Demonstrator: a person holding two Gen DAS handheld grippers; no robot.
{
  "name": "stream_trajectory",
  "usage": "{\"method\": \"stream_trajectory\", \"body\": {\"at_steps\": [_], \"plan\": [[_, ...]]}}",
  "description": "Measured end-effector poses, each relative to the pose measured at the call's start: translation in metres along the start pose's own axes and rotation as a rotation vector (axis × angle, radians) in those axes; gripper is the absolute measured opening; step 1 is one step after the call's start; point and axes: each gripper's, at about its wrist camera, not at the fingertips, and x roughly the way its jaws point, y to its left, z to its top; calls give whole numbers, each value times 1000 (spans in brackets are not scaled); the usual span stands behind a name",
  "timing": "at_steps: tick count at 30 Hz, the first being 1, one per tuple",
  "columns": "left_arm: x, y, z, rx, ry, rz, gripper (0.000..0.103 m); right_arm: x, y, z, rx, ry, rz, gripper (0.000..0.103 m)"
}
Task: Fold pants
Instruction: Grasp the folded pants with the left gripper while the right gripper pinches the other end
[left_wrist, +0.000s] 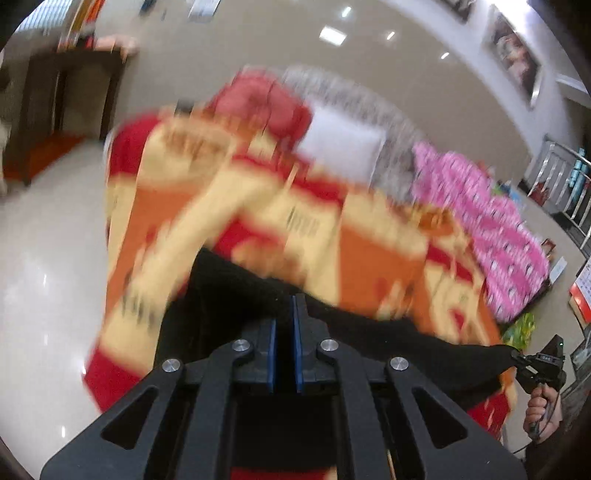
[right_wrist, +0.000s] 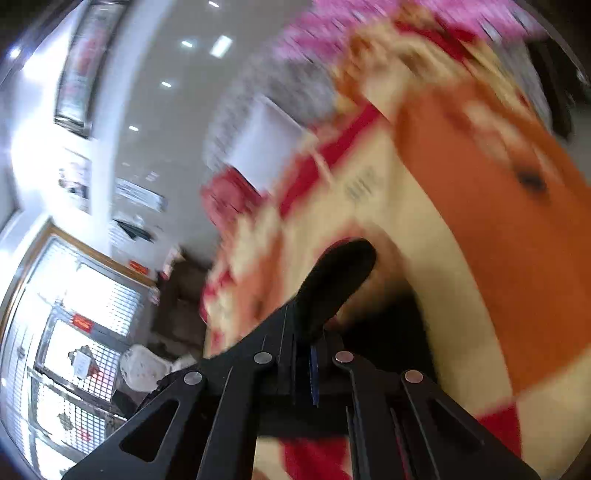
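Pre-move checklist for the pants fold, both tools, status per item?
1. Left tool gripping the black pants: ok, fingers nearly closed with black fabric between them.
2. Right tool gripping the pants: ok, shut with a black flap sticking out past the tips.
3. Fabric spanning between both tools: ok, a dark band runs from the left tool to the right tool.
4. Pants over the red and orange blanket: ok.
5. Which part of the pants each tool holds: cannot tell, blurred.
6. Wrinkles or twist: cannot tell.
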Motion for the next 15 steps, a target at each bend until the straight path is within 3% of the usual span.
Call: {"method": "stream_trajectory", "body": {"at_steps": [4,8,15], "plan": [[-7,18,-30,-91,31,-33,5,3,-34,-30,53,33,-10,4],[-18,27,-37,-199,20,-115,5,-2,-35,-28,61,6,15,4],[-18,34,-56,-301,55,-169,5,-10,-25,-22,31,-27,9,4]]}}
